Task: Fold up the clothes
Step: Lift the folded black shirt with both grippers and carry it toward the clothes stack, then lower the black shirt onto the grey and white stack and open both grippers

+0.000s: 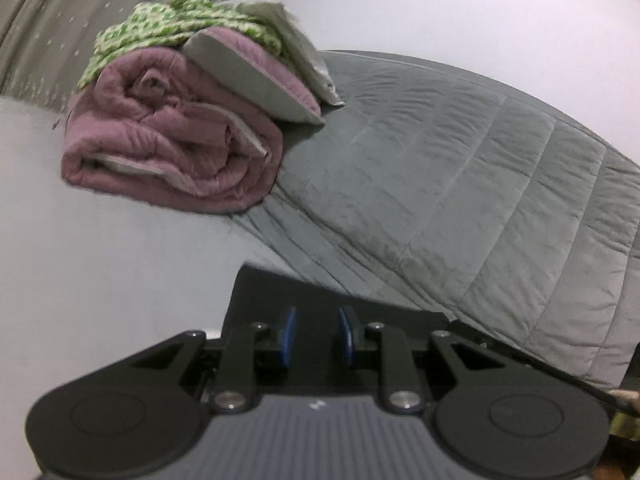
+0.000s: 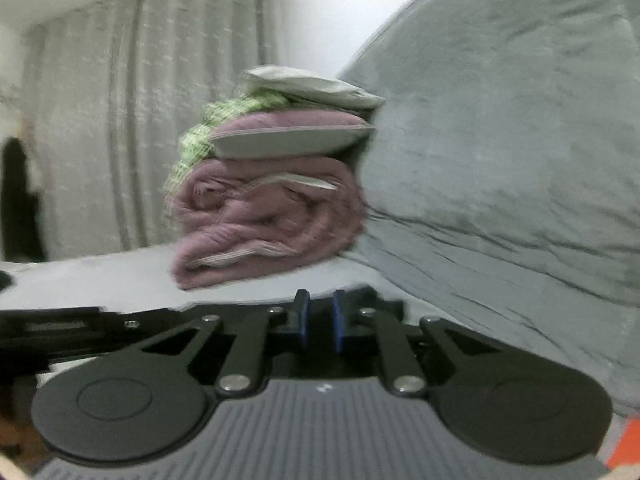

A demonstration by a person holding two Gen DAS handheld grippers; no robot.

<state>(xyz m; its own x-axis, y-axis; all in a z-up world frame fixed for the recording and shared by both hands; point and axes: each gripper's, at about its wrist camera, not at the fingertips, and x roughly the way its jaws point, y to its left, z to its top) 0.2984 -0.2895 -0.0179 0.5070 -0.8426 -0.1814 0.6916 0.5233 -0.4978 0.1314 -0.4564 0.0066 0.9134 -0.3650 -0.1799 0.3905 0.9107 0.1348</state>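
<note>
A black garment (image 1: 272, 292) lies on the white bed sheet (image 1: 100, 264) just under and ahead of my left gripper (image 1: 317, 332). Its blue pads (image 1: 289, 336) stand a little apart with dark cloth between them, and a taut black edge (image 1: 520, 356) runs off to the right. In the right wrist view the same black garment (image 2: 60, 332) stretches left from my right gripper (image 2: 320, 320). That gripper's blue pads (image 2: 303, 320) are nearly together, pinching the dark cloth.
A rolled mauve quilt (image 1: 172, 152) (image 2: 264, 220) with a green patterned cloth (image 1: 168, 28) and a pale pillow (image 2: 304, 88) on top sits ahead on the bed. A grey quilted cover (image 1: 460, 184) (image 2: 500, 140) bulges at the right. Grey curtains (image 2: 120, 120) hang behind.
</note>
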